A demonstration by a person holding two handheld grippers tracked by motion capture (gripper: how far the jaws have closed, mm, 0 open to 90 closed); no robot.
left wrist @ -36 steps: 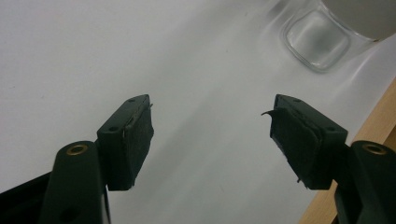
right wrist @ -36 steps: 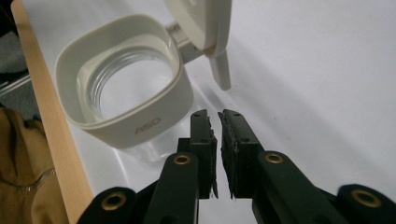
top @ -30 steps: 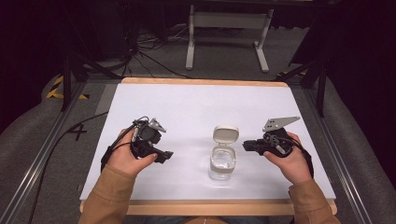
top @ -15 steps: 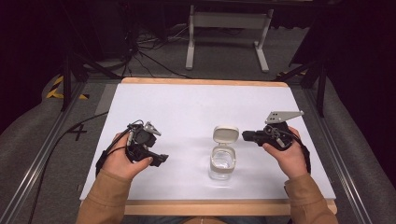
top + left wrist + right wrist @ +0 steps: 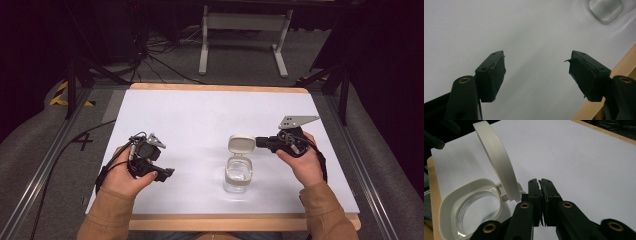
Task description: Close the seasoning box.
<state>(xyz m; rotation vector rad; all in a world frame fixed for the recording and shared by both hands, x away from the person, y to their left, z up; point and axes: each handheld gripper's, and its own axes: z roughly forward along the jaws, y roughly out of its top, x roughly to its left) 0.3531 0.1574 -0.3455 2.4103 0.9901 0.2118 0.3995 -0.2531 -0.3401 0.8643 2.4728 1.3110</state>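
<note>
My left hand (image 5: pixel 125 172) holds the left gripper (image 5: pixel 162 173) low over the white table (image 5: pixel 200 115), near its front left part, and its jaws stand wide apart with nothing between them; in the left gripper view the two black pads (image 5: pixel 495 75) frame bare white surface, with the wooden front edge (image 5: pixel 624 62) of the table running off beside the right-hand jaw. Ahead of those jaws and off to their right, well apart from them, stands the clear jar (image 5: pixel 238 175), seen from that camera as a glassy square at the top corner (image 5: pixel 605 8). The jar sits between my two grippers, closer to the right one, with its white hinged lid (image 5: pixel 241 144) swung open and standing up at the back rim. My right gripper (image 5: pixel 260 142) comes in from the right, held in my right hand (image 5: pixel 300 160), and its jaws are pressed together with nothing caught in them. In the right gripper view their closed tips (image 5: pixel 540 186) sit just beside the raised lid (image 5: pixel 496 162), near its hinge, and I cannot tell whether they touch it. The jar's open mouth (image 5: pixel 471 207) lies to the left of those jaws, the glass inside looking empty.
</note>
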